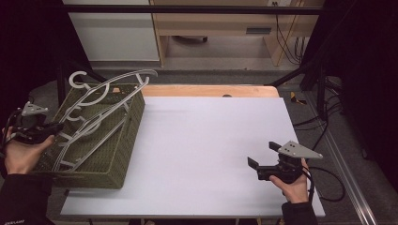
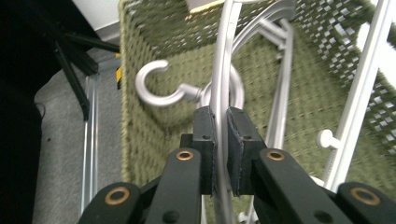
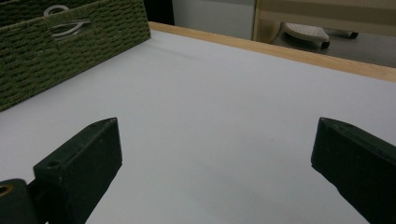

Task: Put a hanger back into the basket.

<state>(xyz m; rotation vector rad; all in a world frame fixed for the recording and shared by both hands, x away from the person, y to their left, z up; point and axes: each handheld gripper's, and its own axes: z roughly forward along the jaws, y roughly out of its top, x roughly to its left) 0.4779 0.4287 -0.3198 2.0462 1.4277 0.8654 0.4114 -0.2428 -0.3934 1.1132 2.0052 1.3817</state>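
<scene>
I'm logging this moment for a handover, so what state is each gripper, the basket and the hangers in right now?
left gripper: shut on a hanger's thin bar, over the basket.
right gripper: open, holding nothing, above the white table top.
woven green basket: open-topped, at the table's left edge.
hangers: several light-coloured ones piled in the basket, hooks sticking above its rim.
</scene>
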